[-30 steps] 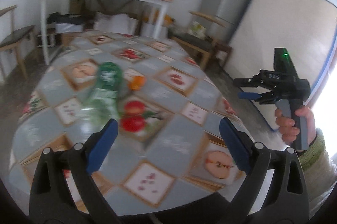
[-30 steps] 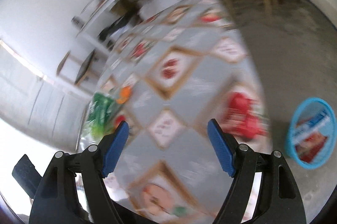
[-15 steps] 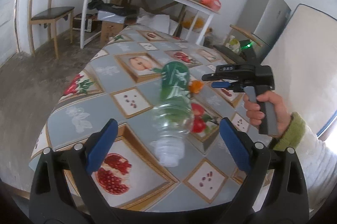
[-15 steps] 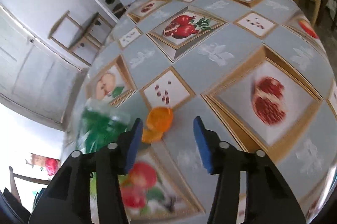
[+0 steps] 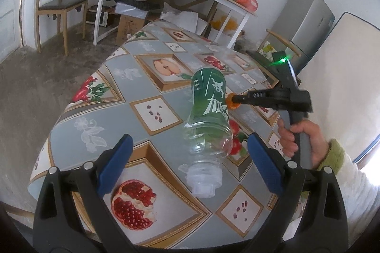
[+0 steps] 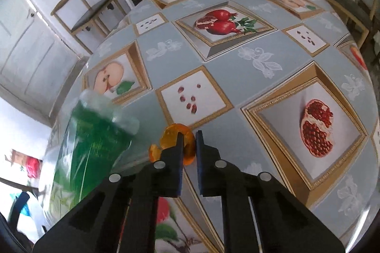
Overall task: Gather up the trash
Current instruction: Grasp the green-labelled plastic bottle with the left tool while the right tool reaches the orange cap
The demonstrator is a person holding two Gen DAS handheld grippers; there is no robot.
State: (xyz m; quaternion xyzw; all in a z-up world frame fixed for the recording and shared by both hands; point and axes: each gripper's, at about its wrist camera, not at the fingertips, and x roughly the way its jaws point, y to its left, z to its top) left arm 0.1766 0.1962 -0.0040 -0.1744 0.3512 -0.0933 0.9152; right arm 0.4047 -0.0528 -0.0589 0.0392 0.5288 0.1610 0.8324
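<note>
Clear plastic bottle (image 5: 209,127) with green label lying on table, left tongs (image 5: 187,162) wide open — right tongs (image 6: 188,146) pinching orange peel (image 6: 174,137).

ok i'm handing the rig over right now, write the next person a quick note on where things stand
Right gripper: jaws nearly shut around the orange peel on the table; firm grip not confirmed.
Left gripper: open, empty, aimed at the plastic bottle.
Bottle: lying on its side on the table, neck toward the left gripper, peel just beyond it.
Done: nothing binned yet.
Left: lift the peel, grab the bottle, drop both in a bin. No bin in view now.
</note>
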